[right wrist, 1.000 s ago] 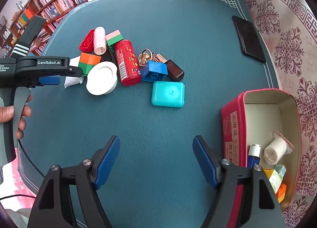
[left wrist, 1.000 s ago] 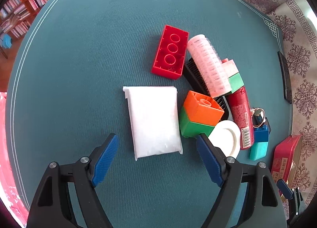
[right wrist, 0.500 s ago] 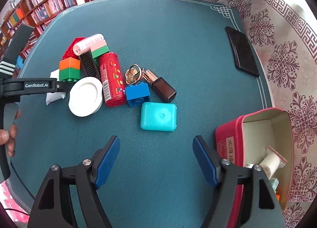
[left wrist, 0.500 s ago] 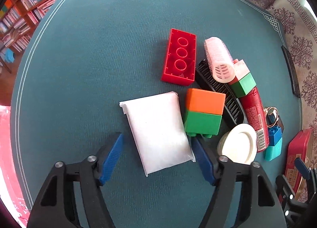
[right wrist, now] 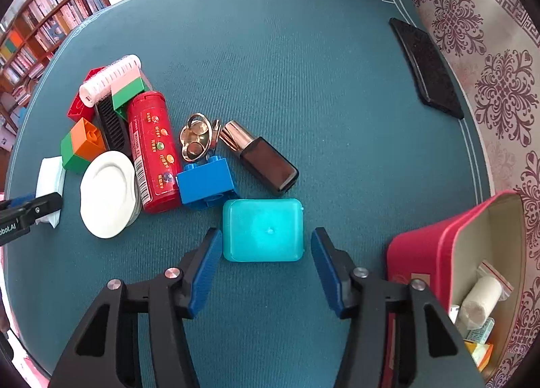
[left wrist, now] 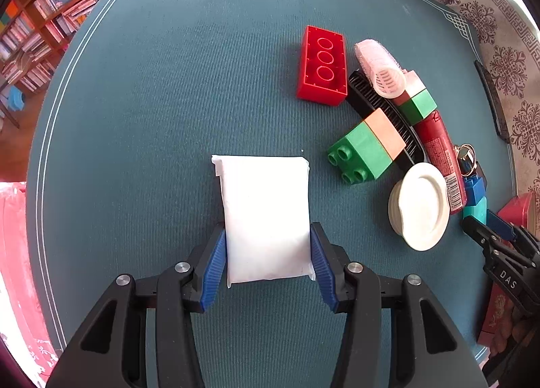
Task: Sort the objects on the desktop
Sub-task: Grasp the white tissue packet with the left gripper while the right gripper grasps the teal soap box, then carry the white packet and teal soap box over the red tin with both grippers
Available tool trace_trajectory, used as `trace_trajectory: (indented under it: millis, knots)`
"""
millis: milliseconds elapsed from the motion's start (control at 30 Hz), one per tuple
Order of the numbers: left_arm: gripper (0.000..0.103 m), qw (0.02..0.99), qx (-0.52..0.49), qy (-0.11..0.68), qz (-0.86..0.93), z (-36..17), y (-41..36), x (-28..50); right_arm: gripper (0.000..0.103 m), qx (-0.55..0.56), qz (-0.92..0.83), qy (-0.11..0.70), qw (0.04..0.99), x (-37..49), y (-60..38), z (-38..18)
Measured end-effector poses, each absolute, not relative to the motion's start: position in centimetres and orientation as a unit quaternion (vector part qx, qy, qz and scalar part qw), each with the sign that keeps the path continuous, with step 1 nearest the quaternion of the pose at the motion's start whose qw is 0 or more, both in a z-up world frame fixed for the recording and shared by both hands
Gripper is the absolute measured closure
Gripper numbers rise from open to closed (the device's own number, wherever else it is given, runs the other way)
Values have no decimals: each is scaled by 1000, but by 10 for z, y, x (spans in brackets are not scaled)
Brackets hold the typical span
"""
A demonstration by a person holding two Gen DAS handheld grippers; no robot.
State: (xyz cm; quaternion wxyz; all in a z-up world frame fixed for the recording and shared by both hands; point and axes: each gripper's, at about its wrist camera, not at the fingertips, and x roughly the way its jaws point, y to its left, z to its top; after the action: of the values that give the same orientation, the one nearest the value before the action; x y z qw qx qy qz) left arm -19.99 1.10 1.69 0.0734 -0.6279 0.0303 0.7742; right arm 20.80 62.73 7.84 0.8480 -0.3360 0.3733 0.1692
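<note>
1. The left gripper (left wrist: pixel 268 253) has its jaws closed in on the white packet (left wrist: pixel 265 216) — the blue pads touch both long sides of its near end, and the packet lies flat on the teal surface (left wrist: pixel 175 91).
2. The right gripper (right wrist: pixel 266 259) is spread wide, holding nothing; the turquoise case (right wrist: pixel 263 230) sits between its fingertips with a gap on each side.
3. Just beyond the case lie a blue brick (right wrist: pixel 206 182), a red tube (right wrist: pixel 153 151), a white lid (right wrist: pixel 108 194) and a brown bottle (right wrist: pixel 263 160).
4. The red box (right wrist: pixel 452 253) stands open at the surface's right edge — small items lie inside.
5. A black phone (right wrist: pixel 427 67) lies near the far right corner.
</note>
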Motion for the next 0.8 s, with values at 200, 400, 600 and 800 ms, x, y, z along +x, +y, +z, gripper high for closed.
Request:
trace_trajectory:
  millis: [200, 400, 600, 800]
  knots:
    - [52, 73, -633, 29, 770, 16, 18, -197, 48, -353, 163, 367, 845, 212, 632, 72]
    - [52, 84, -632, 36, 770, 19, 36, -191, 48, -337, 172, 391, 839, 212, 626, 76]
    - [52, 95, -627, 43, 772, 26, 58, -183, 48, -333, 201, 384, 838, 186, 617, 93]
    - [52, 107, -620, 54, 775, 36, 87, -174, 48, -337, 223, 363, 840, 159, 601, 118]
